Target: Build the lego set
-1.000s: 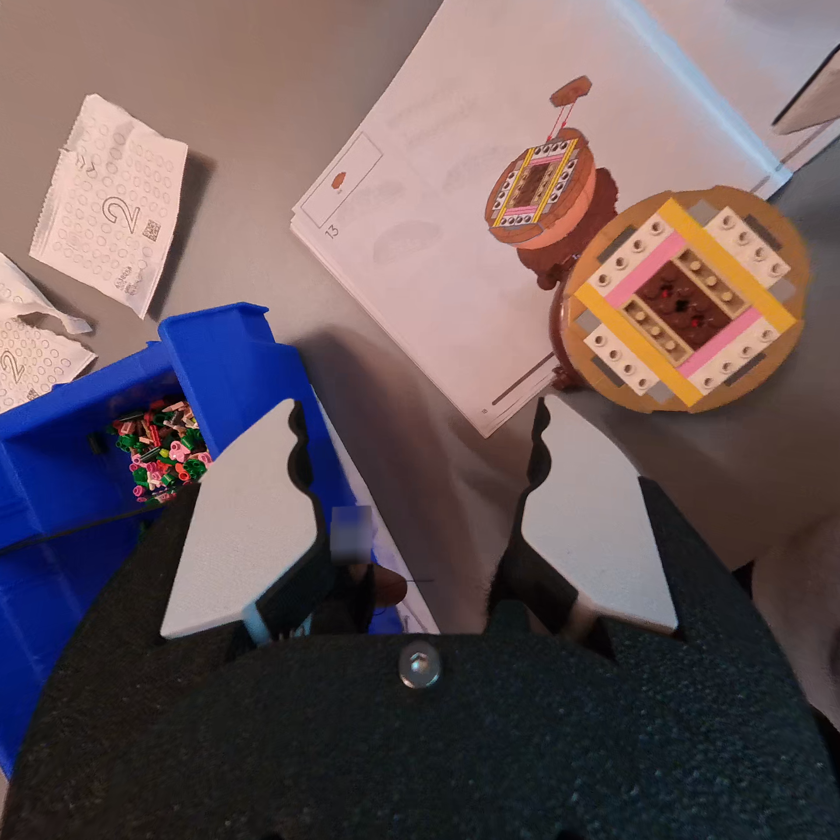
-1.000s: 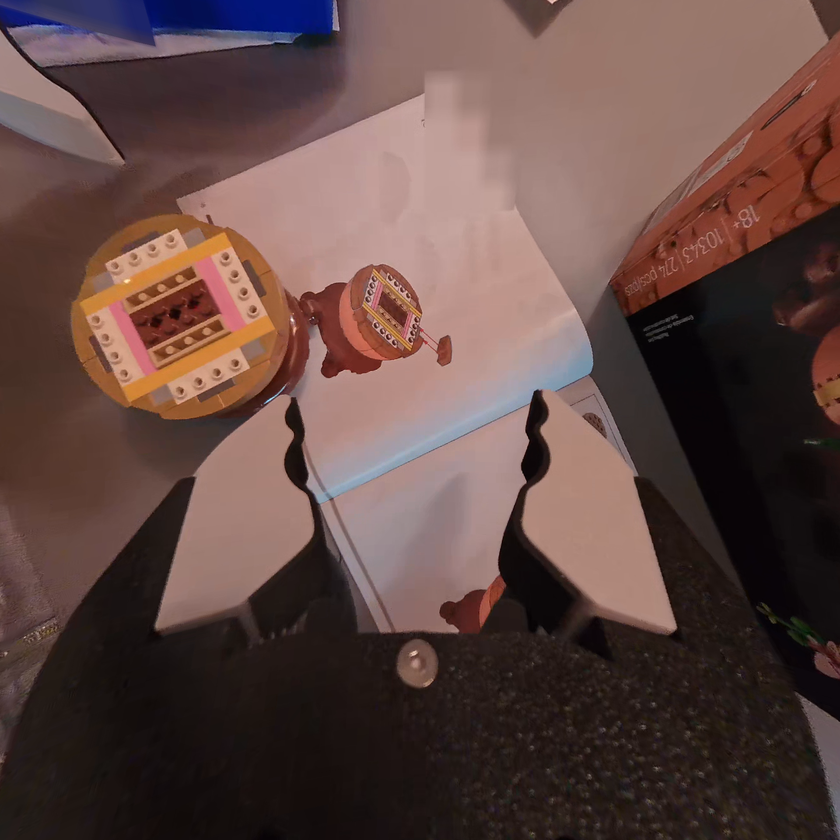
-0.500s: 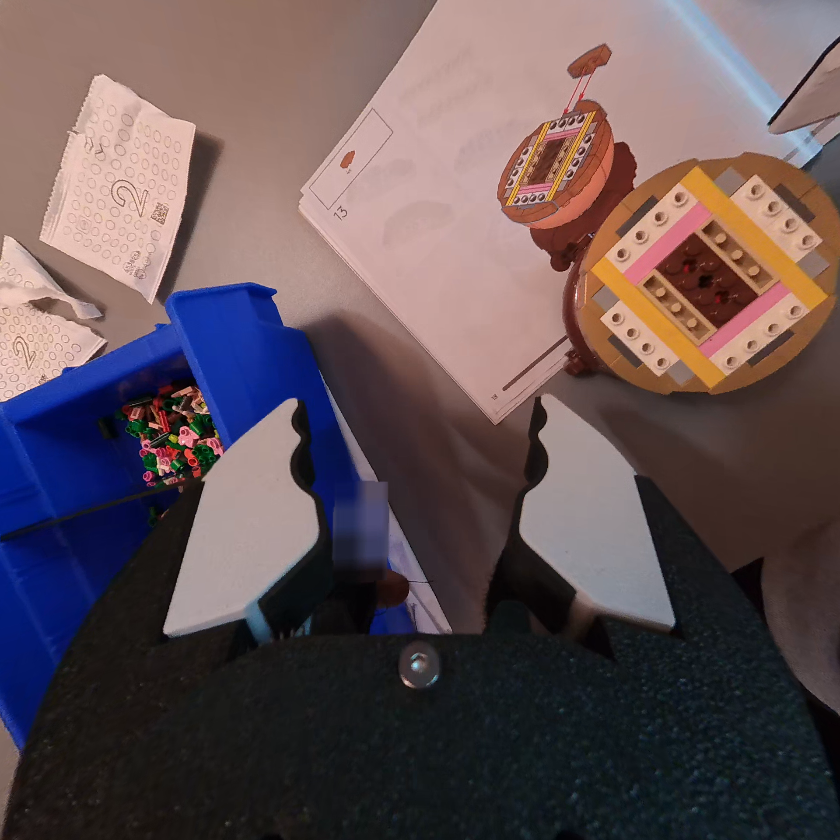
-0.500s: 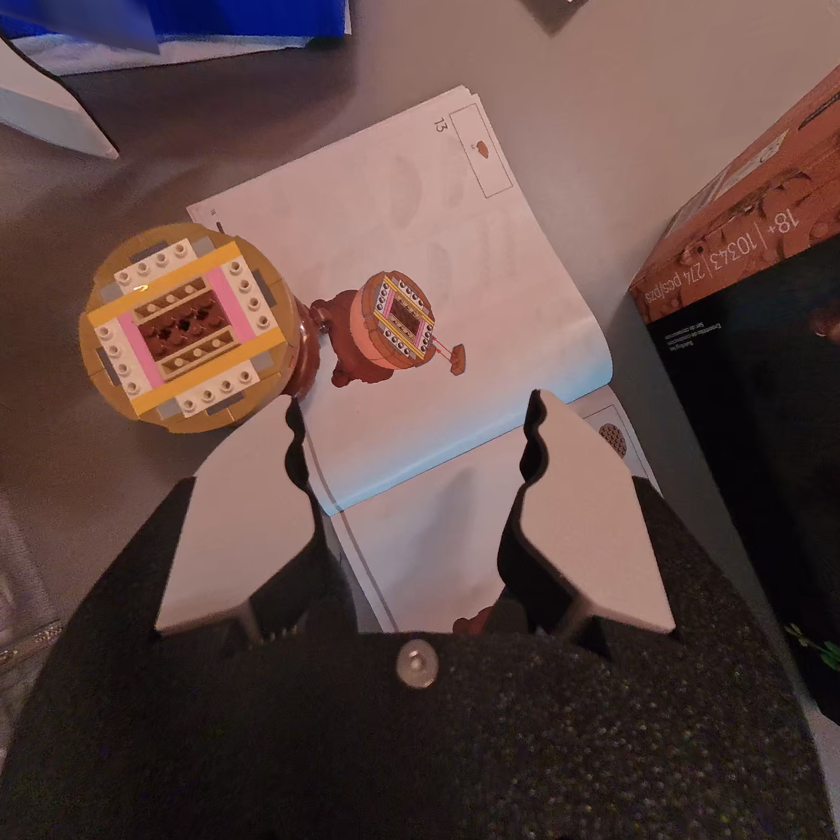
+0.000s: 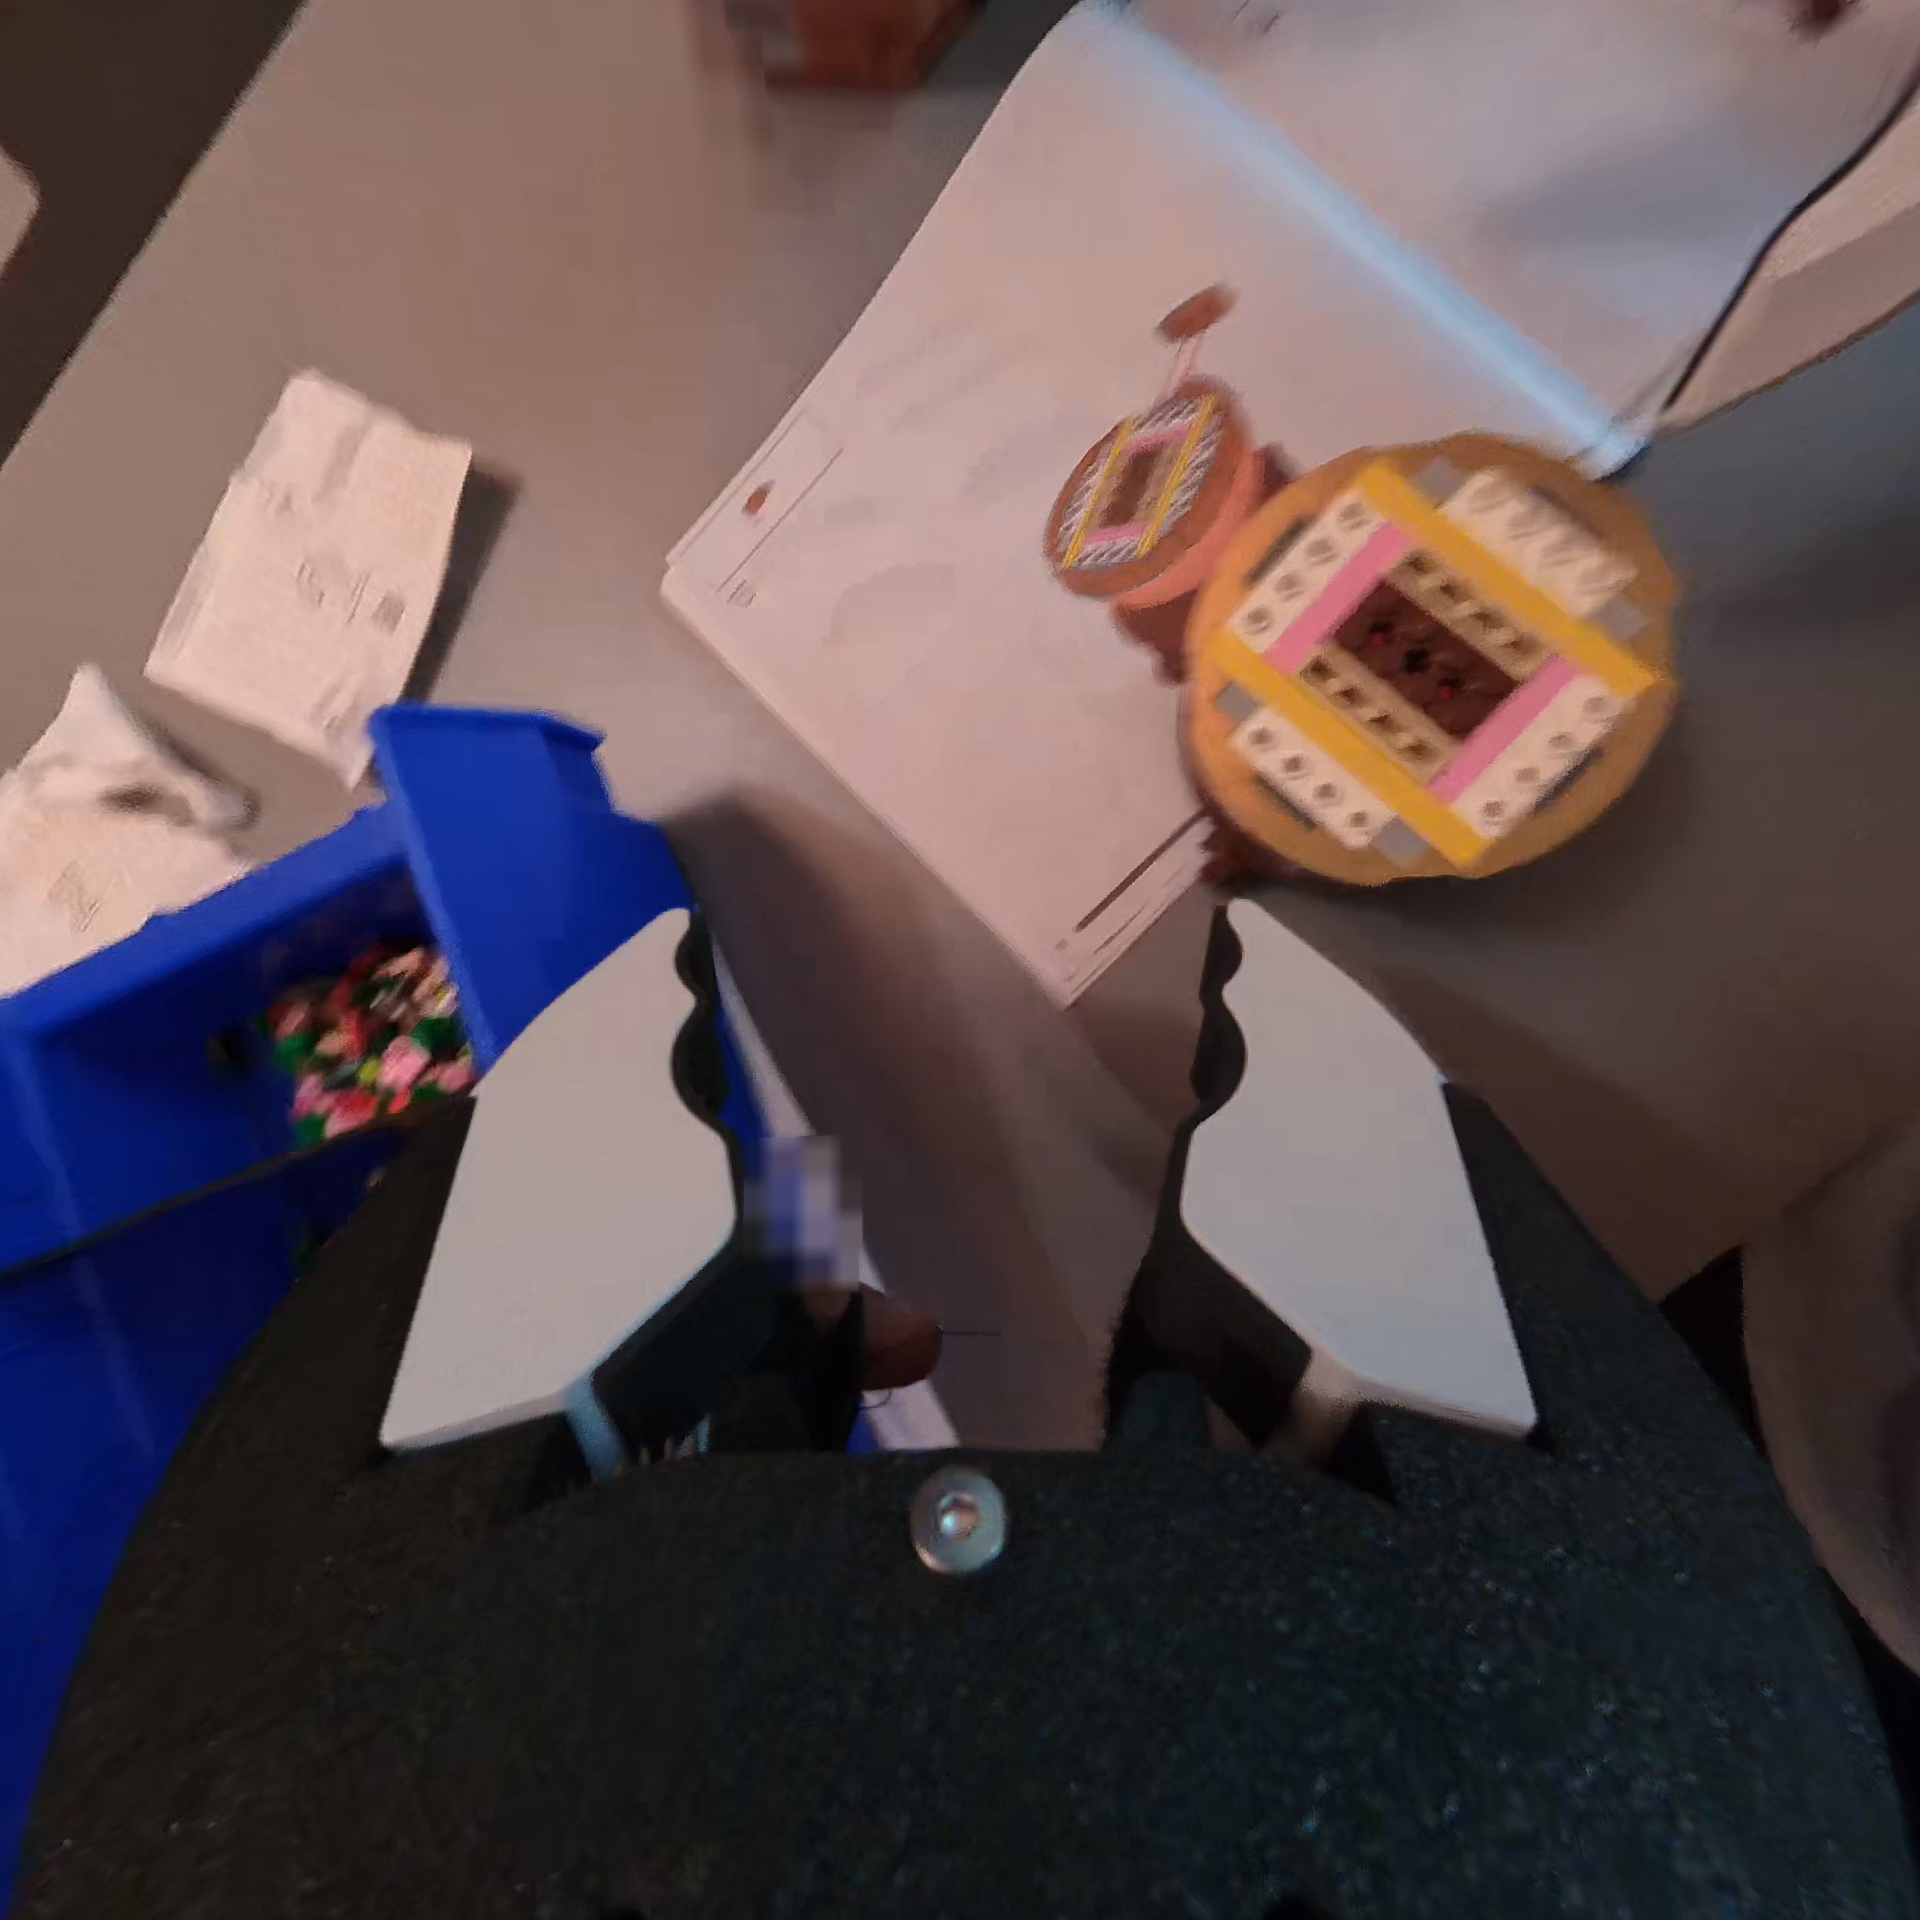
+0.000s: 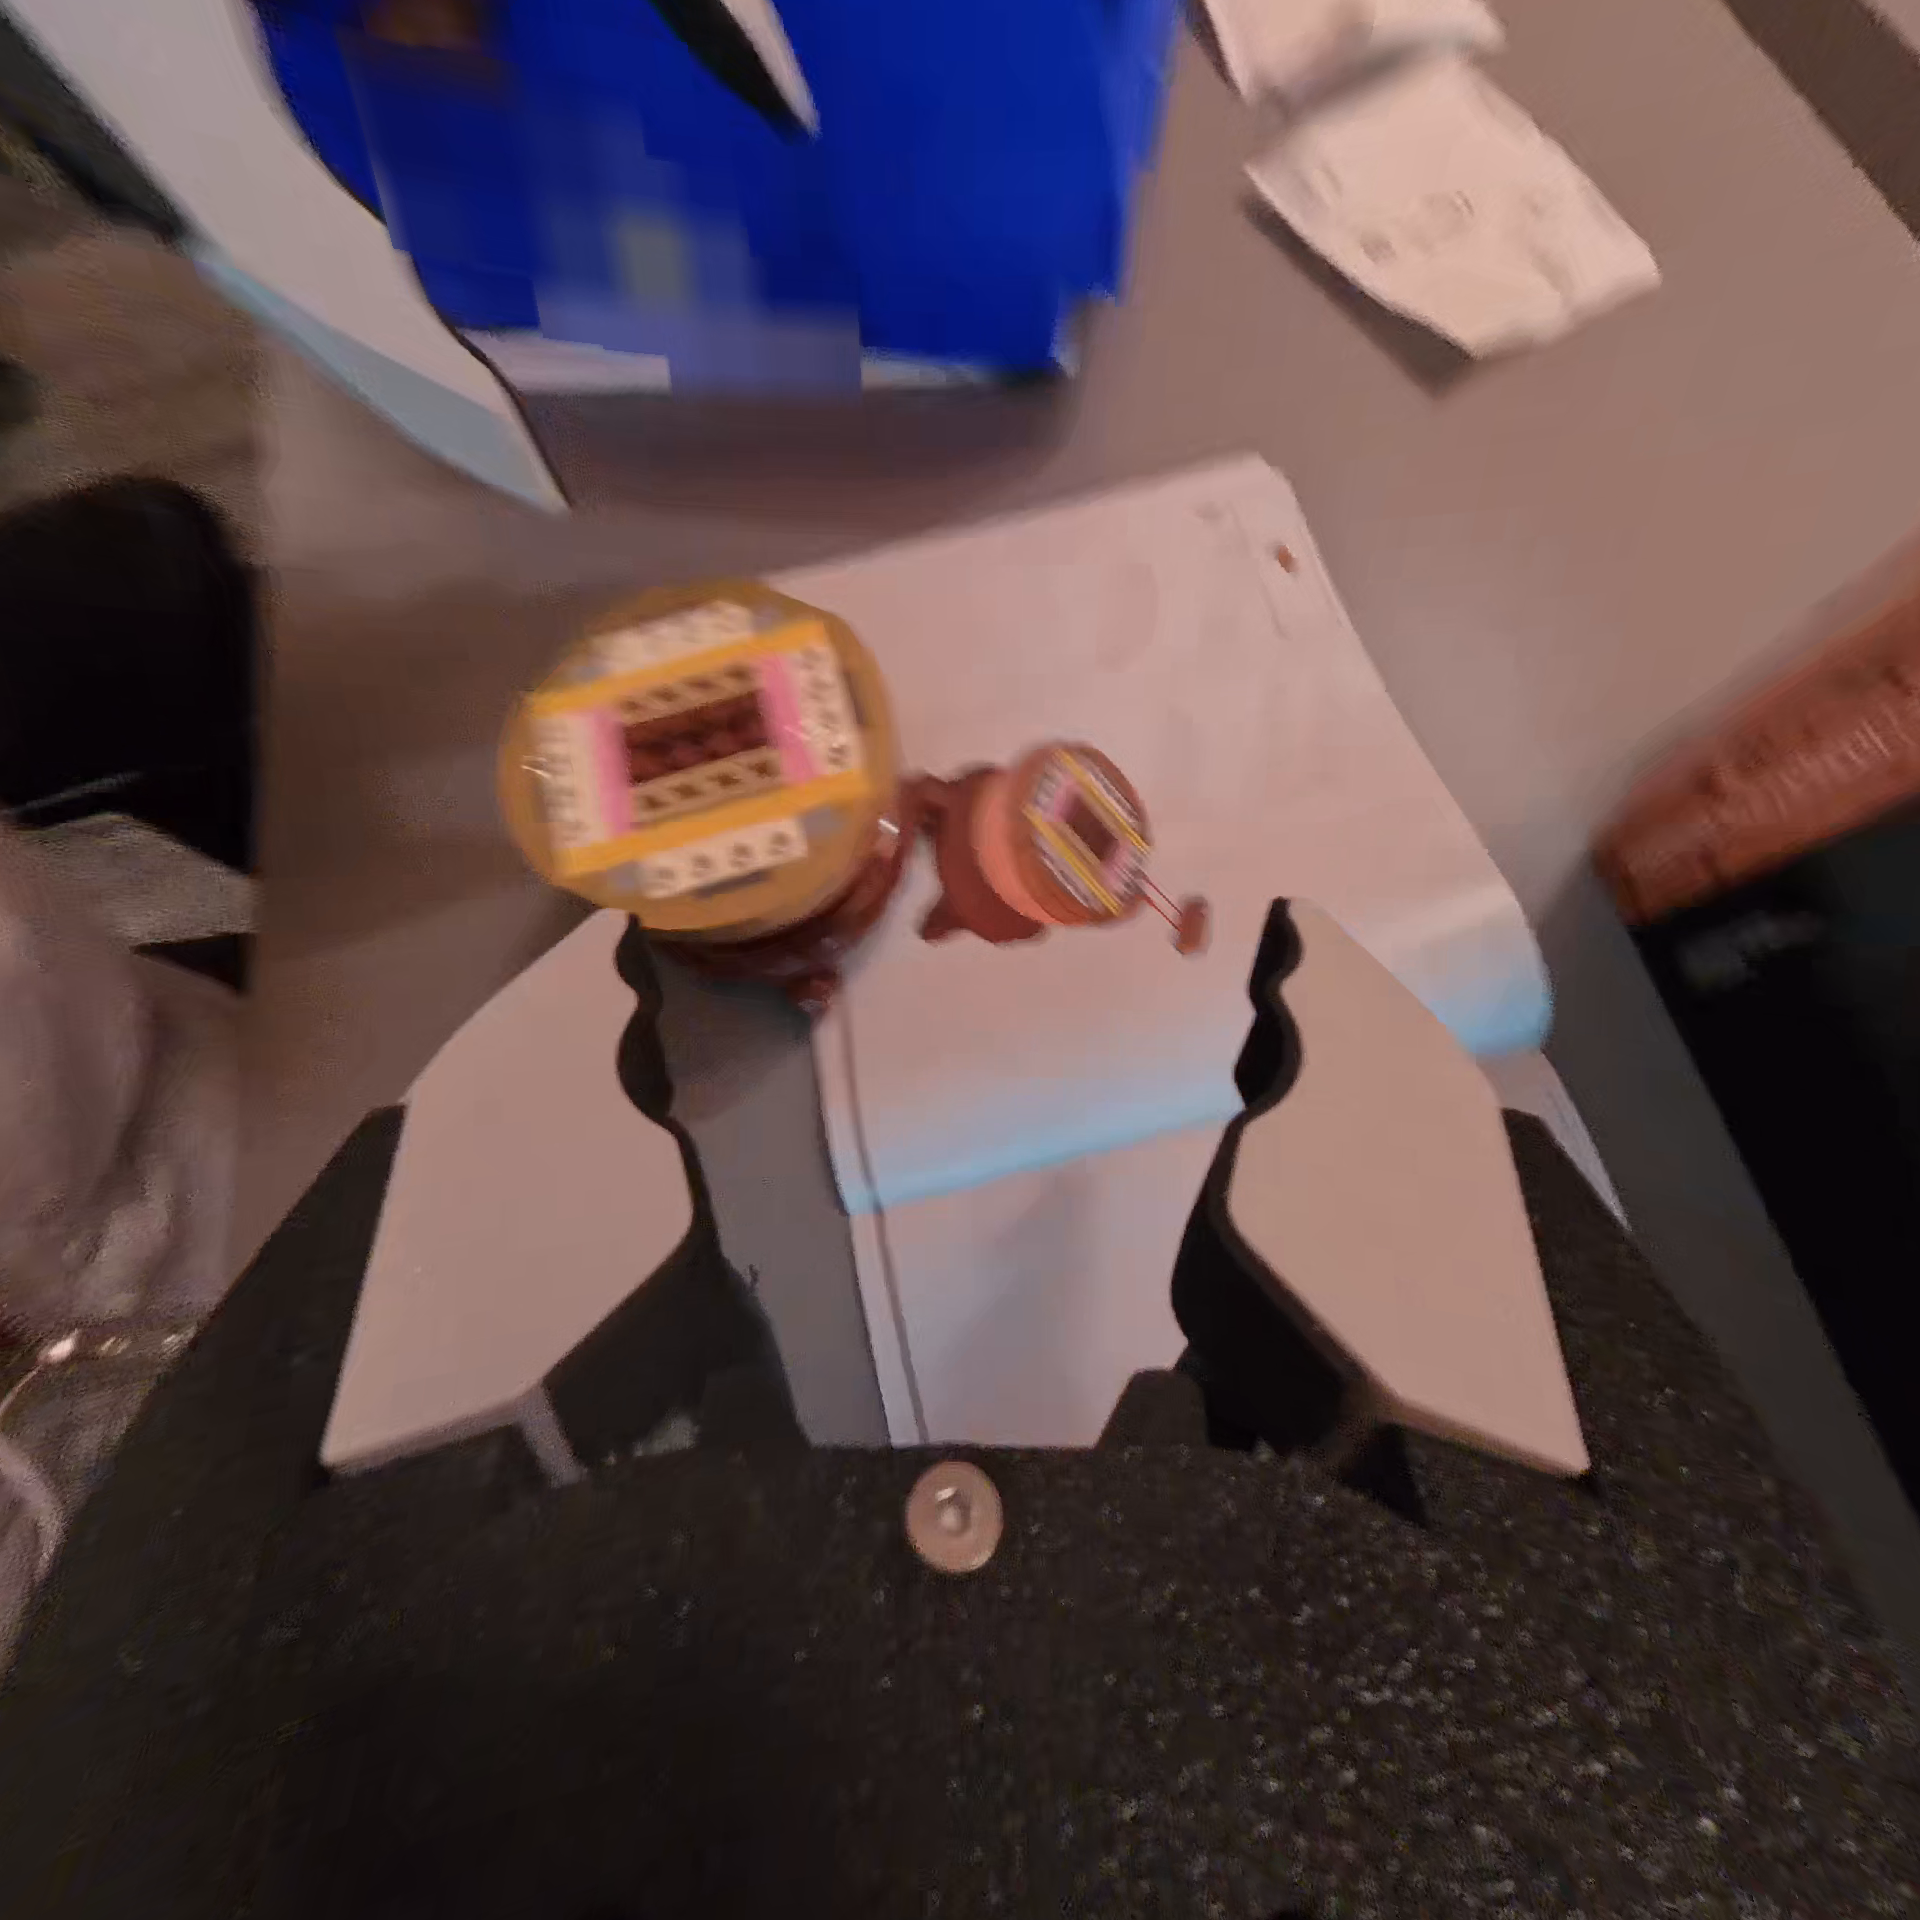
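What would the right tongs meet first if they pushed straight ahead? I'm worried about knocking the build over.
Probably the open instruction booklet lying between the open right tongs. The round lego model stands just off the left fingertip, so it may get clipped; motion blur leaves depth unclear.

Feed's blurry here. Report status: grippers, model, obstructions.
Left gripper open, empty; right gripper open, empty. Round lego model stands at instruction booklet edge, untouched. Blue parts bin beside left fingers; nothing blocks model.
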The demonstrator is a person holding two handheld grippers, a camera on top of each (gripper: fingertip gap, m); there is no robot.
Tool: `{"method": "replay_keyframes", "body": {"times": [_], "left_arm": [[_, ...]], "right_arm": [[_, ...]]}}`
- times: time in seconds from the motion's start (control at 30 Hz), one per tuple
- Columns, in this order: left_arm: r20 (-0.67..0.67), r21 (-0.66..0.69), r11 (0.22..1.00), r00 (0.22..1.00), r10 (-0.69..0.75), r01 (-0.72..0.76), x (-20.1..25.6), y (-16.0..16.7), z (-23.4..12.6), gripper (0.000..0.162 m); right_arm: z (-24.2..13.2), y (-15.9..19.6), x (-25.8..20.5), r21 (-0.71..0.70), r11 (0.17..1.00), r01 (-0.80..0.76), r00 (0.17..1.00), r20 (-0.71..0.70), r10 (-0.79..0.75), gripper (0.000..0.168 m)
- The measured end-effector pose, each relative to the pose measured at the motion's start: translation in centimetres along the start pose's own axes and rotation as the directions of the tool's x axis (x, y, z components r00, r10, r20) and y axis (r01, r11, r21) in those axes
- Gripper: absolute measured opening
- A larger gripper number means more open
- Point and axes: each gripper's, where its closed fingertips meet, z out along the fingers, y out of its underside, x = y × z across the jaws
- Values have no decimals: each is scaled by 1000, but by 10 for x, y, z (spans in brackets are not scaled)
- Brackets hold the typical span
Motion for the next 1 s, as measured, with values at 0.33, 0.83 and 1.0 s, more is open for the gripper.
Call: {"method": "replay_keyframes", "body": {"times": [0.33,0.83,1.0], "left_arm": [[-216,533,846,961,172,-32,71,-24,24,100],[-200,584,800,930,308,-140,104,-32,25,77],[-239,618,774,905,353,-139,133,-51,26,77]], "right_arm": [[26,-2,-40,336,928,164,972,104,-210,111],[20,14,-60,201,939,278,956,34,-290,80],[-10,32,-63,188,948,259,966,-25,-259,80]]}}
